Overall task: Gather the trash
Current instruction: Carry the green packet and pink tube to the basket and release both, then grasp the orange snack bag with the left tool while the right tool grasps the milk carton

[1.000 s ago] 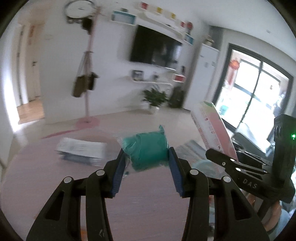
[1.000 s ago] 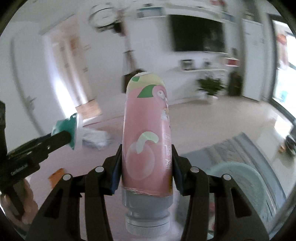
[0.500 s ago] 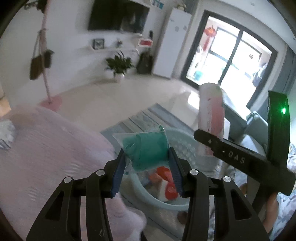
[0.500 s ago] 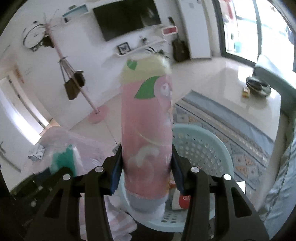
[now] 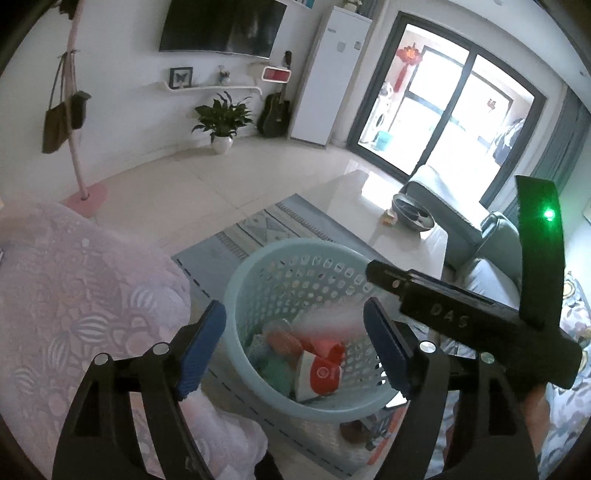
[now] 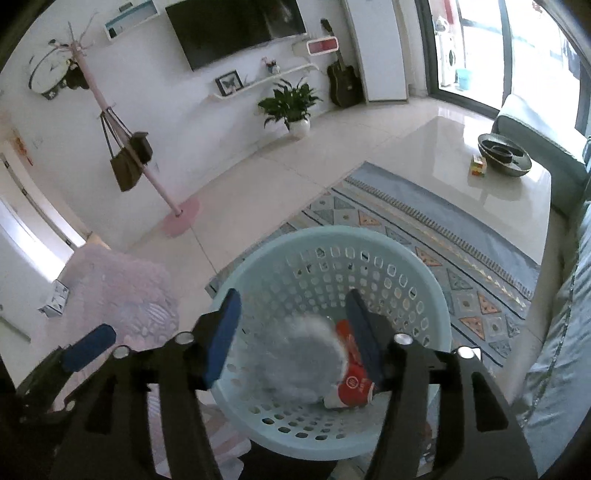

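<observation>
Left gripper (image 5: 295, 347): jaws opening, nothing between the blue pads; it hangs over the basket.
Right gripper (image 6: 291, 336): jaws opening; a blurred grey-pink shape (image 6: 303, 360), probably the bottle, sits below them, not pinched.
Basket (image 6: 236, 280): pale blue, perforated, on the rug beside the pink cloth.
Trash: red-and-white carton (image 5: 319, 373) and a green packet (image 5: 277, 371) lie inside the basket.
Surface: patterned blue rug (image 6: 461, 258) on pale tile floor (image 5: 184, 184); pink patterned cloth (image 5: 74, 295) at left.
Room: wall television (image 5: 221, 27), potted plant (image 5: 221, 122), guitar (image 5: 275, 114), coat stand (image 6: 122, 147), glass doors (image 5: 443, 110).

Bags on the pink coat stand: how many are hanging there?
2. A brown bag and a smaller dark bag hang side by side on the coat stand. More may be hidden behind.
</observation>
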Tool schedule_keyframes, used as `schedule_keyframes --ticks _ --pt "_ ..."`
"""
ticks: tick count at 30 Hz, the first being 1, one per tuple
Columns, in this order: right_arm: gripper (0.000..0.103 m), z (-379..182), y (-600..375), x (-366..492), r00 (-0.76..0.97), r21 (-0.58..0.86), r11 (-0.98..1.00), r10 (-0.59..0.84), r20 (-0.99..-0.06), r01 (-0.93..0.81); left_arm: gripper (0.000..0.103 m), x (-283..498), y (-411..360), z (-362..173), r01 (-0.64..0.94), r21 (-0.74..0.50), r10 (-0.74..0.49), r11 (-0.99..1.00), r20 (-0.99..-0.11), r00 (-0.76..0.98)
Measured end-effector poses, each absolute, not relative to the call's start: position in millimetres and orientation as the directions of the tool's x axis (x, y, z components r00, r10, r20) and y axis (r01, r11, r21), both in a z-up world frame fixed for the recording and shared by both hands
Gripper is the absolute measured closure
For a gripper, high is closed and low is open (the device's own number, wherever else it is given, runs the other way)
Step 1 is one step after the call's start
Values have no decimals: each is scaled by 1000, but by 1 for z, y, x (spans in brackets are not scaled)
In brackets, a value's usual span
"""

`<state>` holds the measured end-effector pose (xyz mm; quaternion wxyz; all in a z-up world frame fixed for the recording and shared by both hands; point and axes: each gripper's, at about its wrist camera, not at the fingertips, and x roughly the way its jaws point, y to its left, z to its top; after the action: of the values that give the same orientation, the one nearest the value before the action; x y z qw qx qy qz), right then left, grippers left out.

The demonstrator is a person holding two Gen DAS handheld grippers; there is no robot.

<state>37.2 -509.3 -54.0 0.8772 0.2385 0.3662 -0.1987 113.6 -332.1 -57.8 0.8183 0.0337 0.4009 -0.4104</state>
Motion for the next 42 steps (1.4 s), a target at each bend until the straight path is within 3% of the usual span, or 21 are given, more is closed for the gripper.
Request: schedule_keyframes --ticks 17,22,27,30,34,37,42 --pt "45 4 -430 41 764 272 902 -93 -638 336 28 100 -236 -4 627 -260 -635 734 -592 497" --pt "44 20 -382 57 796 259 941 -17 -605 217 27 87 -172 6 538 -227 -556 812 -584 592" --pt "40 25 -322 83 790 222 969 55 -611 104 15 81 -101 10 383 -154 -395 911 -593 702" --pt "33 31 -284 100 784 243 970 148 -603 3 10 82 -49 3 231 -97 -241 968 -616 750" --pt "15 37 -233 123 798 124 990 124 -590 -62 10 93 2 -14 88 -62 -106 994 -682 724" --pt "8 31 -204 152 793 71 987 159 -588 -145 10 105 31 -31 30 -110 -102 993 -731 674" --pt "8 2 -165 213 744 -69 962 159 -650 -265 10 124 46 -54 17 -203 -173 979 -786 594"
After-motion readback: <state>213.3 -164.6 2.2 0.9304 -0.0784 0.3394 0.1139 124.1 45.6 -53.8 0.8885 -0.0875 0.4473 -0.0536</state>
